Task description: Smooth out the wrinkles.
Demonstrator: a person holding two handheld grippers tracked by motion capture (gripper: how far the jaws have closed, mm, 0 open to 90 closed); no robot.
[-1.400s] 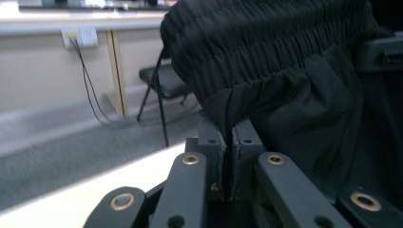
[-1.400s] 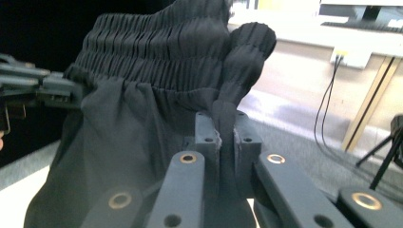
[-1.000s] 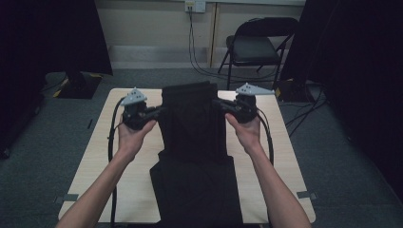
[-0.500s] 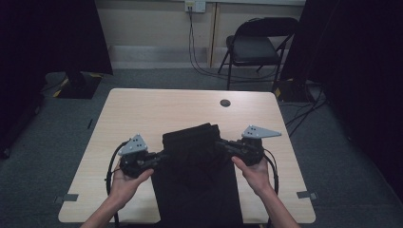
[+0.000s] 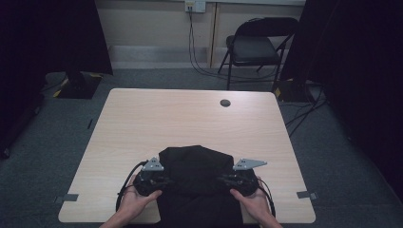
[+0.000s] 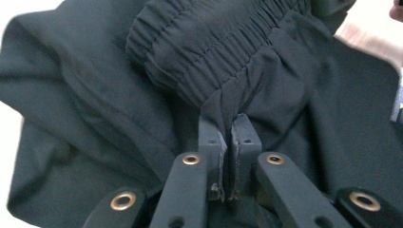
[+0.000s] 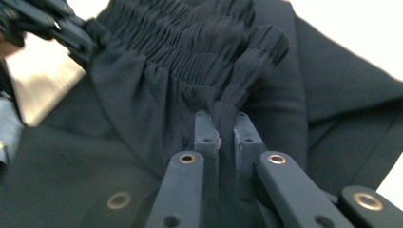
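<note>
The black garment [image 5: 197, 173] lies bunched at the near edge of the surface [image 5: 190, 118], its elastic waistband pinched by both grippers. The left gripper [image 6: 229, 128] and right gripper [image 7: 227, 124] are each clamped on cloth. To lay it flat, I'd keep both hands level and the band taut.

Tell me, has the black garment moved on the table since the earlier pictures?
Yes. The black garment, pinched by both grippers, has come toward the table's near edge, away from the round hole.

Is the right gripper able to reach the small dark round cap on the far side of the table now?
Probably not as things stand. The right gripper is shut on the black garment at the near edge, and the round cap lies far across bare table; nothing blocks the way.
</note>
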